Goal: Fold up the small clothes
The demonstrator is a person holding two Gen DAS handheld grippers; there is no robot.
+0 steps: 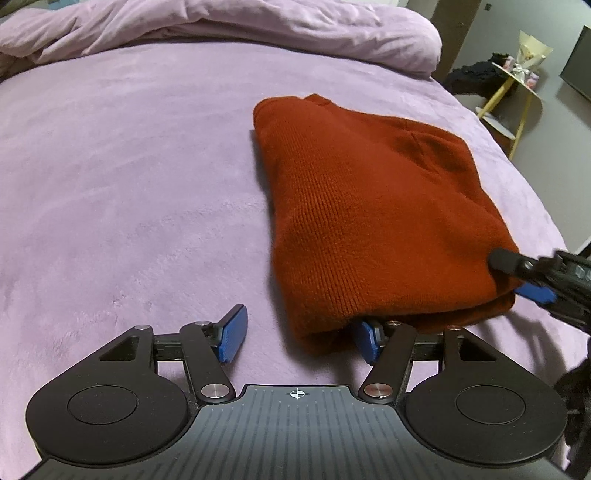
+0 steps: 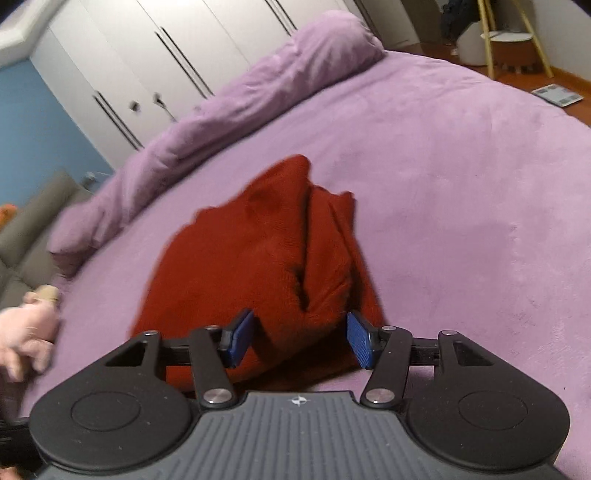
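A rust-red knitted sweater (image 1: 369,206) lies folded in a thick bundle on the purple bed cover (image 1: 129,184). My left gripper (image 1: 301,338) is open at the bundle's near edge, its right pad tucked under the fold and its left pad on bare cover. My right gripper shows at the bundle's right corner in the left wrist view (image 1: 524,277), with fingers above and below the cloth edge. In the right wrist view the right gripper (image 2: 301,339) is open, and a corner of the sweater (image 2: 266,251) sits between its pads.
A rumpled purple duvet (image 1: 258,26) lies along the far side of the bed. A yellow-legged side table (image 1: 517,81) with small items stands beyond the bed's right edge. White wardrobe doors (image 2: 166,55) and a grey sofa (image 2: 29,229) are in the right wrist view.
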